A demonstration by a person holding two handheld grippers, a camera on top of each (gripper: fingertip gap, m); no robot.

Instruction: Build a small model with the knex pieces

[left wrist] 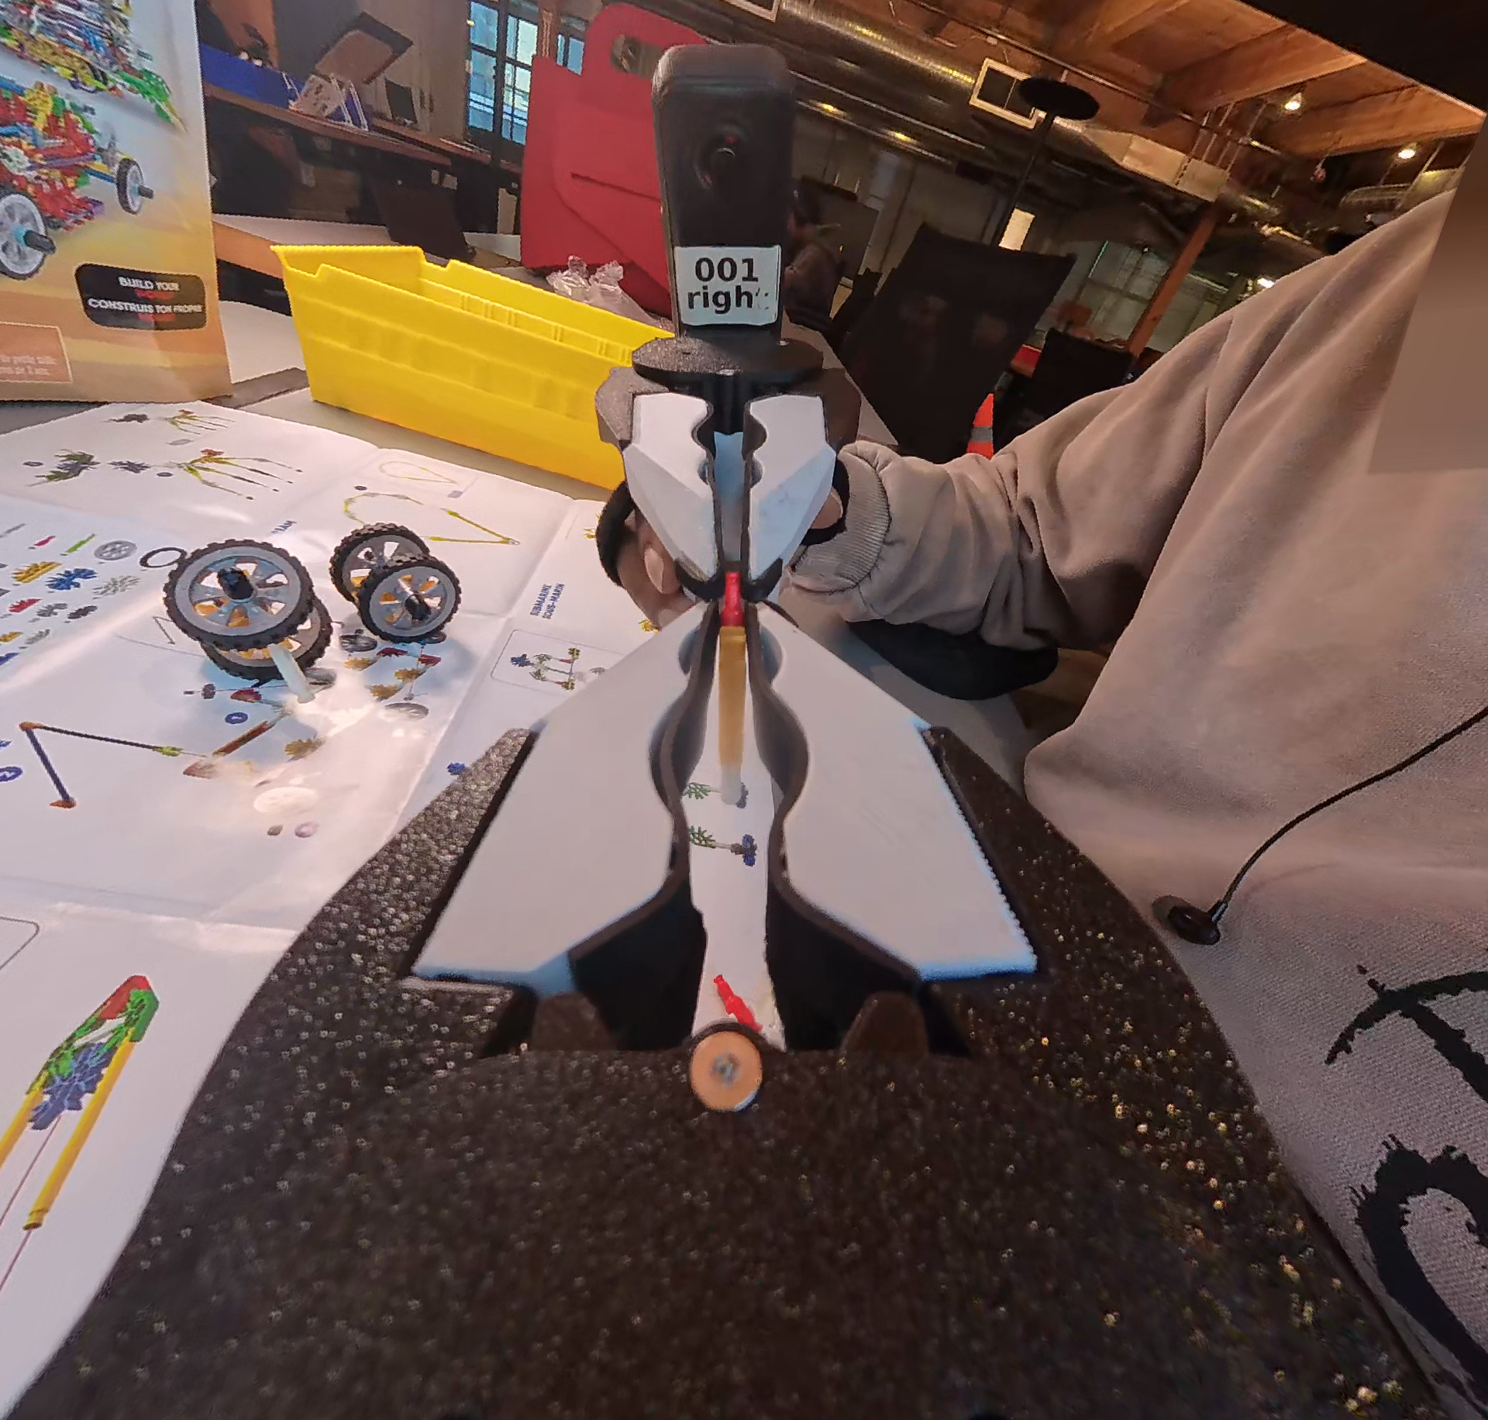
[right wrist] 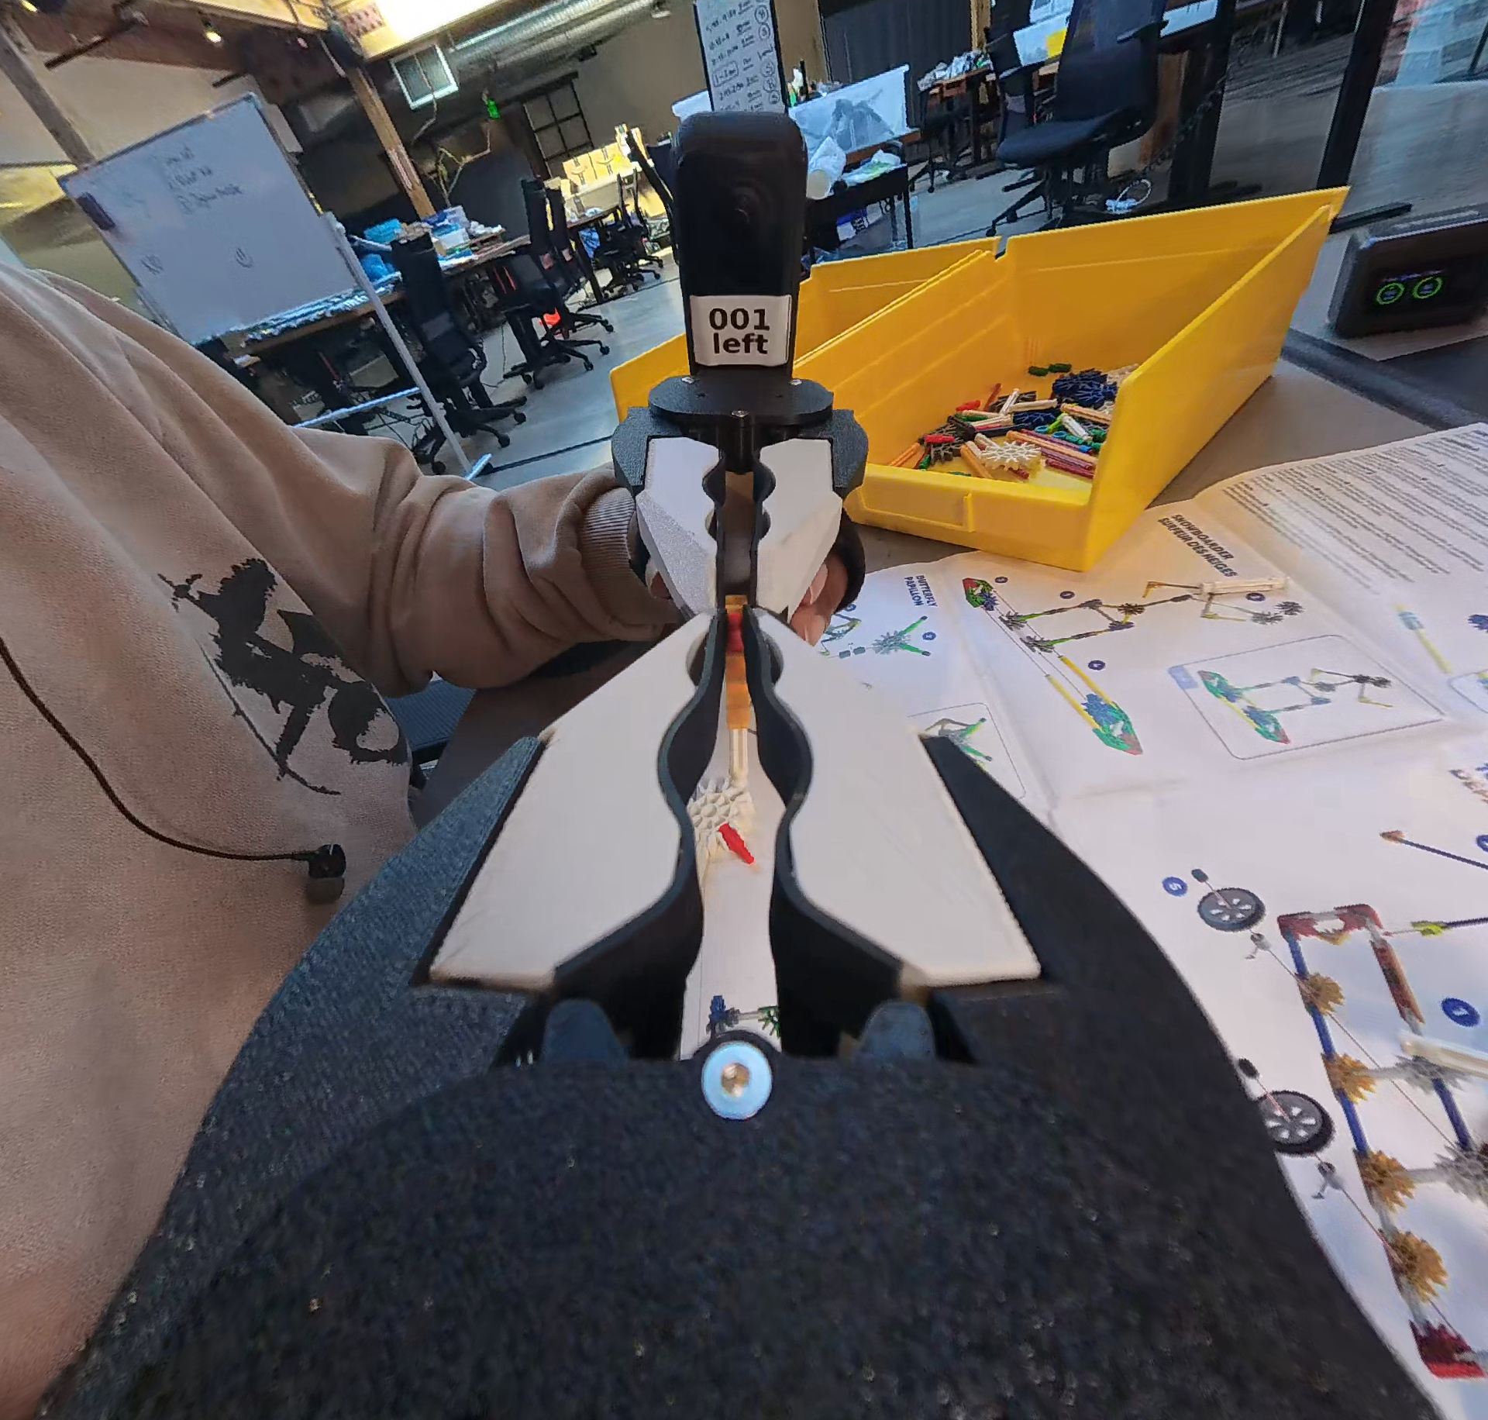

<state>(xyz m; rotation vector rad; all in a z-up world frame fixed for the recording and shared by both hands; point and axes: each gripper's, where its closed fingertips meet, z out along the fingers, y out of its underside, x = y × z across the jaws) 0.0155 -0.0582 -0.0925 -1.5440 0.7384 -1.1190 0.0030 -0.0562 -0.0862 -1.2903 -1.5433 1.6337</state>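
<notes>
A red connector (left wrist: 732, 607) sits pinched at the meeting fingertips, joined to a yellow rod (left wrist: 731, 697). The left gripper (left wrist: 731, 626) clamps the rod; the right gripper (right wrist: 734, 615), tip to tip, closes on the connector. Wheel assemblies (left wrist: 310, 604) lie left of the left gripper, a yellow bin (right wrist: 1127, 447) beyond.

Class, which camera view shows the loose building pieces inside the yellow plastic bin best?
The right wrist view: it looks down into the open yellow plastic bin, so the pile of coloured rods and connectors on its floor is plain. The left wrist view shows only the bin's ribbed outer wall; its contents are hidden.
</notes>
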